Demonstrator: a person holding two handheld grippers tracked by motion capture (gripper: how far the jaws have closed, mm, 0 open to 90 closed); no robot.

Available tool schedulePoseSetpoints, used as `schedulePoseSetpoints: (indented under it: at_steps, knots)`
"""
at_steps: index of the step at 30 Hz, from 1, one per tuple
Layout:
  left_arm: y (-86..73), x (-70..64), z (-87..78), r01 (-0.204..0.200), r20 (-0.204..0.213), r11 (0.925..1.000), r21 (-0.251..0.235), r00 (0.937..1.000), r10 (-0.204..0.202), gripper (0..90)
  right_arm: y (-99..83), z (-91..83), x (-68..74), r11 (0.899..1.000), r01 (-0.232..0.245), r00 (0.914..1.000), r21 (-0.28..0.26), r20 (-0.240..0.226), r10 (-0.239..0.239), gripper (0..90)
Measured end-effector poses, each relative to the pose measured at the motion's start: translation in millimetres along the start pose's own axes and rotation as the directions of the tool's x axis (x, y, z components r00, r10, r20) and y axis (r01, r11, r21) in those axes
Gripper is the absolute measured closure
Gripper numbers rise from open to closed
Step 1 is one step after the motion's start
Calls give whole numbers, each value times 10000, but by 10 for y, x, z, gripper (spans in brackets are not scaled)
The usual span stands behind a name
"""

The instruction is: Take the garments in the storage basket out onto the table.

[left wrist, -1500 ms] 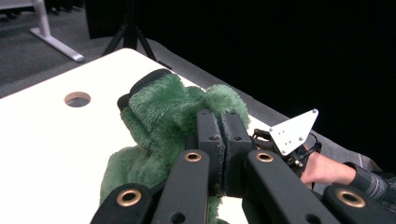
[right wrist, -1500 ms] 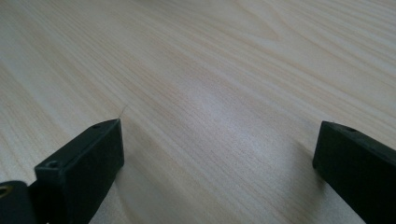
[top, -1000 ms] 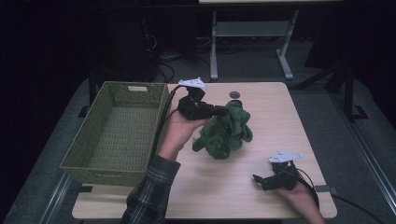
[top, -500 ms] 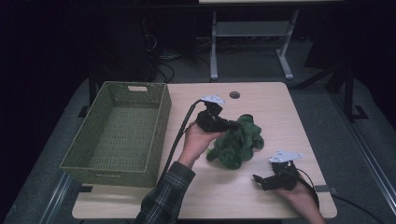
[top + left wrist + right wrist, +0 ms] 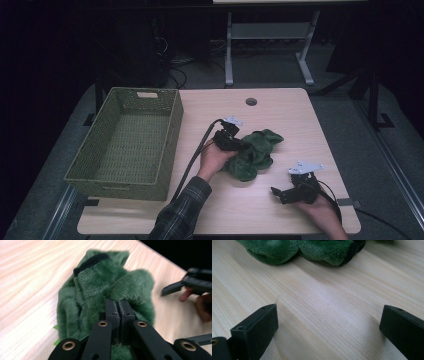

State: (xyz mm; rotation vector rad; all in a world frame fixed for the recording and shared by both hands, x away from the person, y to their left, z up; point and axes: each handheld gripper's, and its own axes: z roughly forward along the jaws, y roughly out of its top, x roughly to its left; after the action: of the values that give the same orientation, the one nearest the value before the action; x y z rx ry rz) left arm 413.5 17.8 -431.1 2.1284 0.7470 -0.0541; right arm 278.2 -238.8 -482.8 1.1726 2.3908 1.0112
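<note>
High view had green plush cloth (image 5: 255, 152) bunched mid-table (image 5: 280, 107), just right of woven basket (image 5: 125, 140). Left gripper (image 5: 239, 145) sat on cloth's left edge. Left gripper view: jaws pressed together, pinching fold of that fuzzy green stuff, black trim on top. Right gripper (image 5: 280, 192) rested low on wood near front right, close to cloth, jaws spread wide, nothing between them.

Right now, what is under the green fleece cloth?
The green fleece cloth lies on the wooden table, pinched by the left gripper. Bare wood surrounds it; anything beneath its folds is covered.
</note>
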Motion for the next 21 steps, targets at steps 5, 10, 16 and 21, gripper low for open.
schedulePoseSetpoints:
  at_steps: [5,10,16,21]
  knots:
    - [-92,57,133,-193,-291,9990,406,9994,205,876,0,0,0,10000,-2,10000,-1,0,2,16]
    - [-138,50,165,-237,-375,9989,395,9990,251,758,0,0,0,10000,6,10000,3,5,-6,16]
    - [-34,-153,-107,-715,-677,9974,19,9951,715,578,0,-1,1,10000,6,10000,0,3,-6,16]
    - [-41,-358,-304,-943,-478,9951,-311,9945,927,561,0,-1,-1,10000,25,10000,17,18,-25,16]
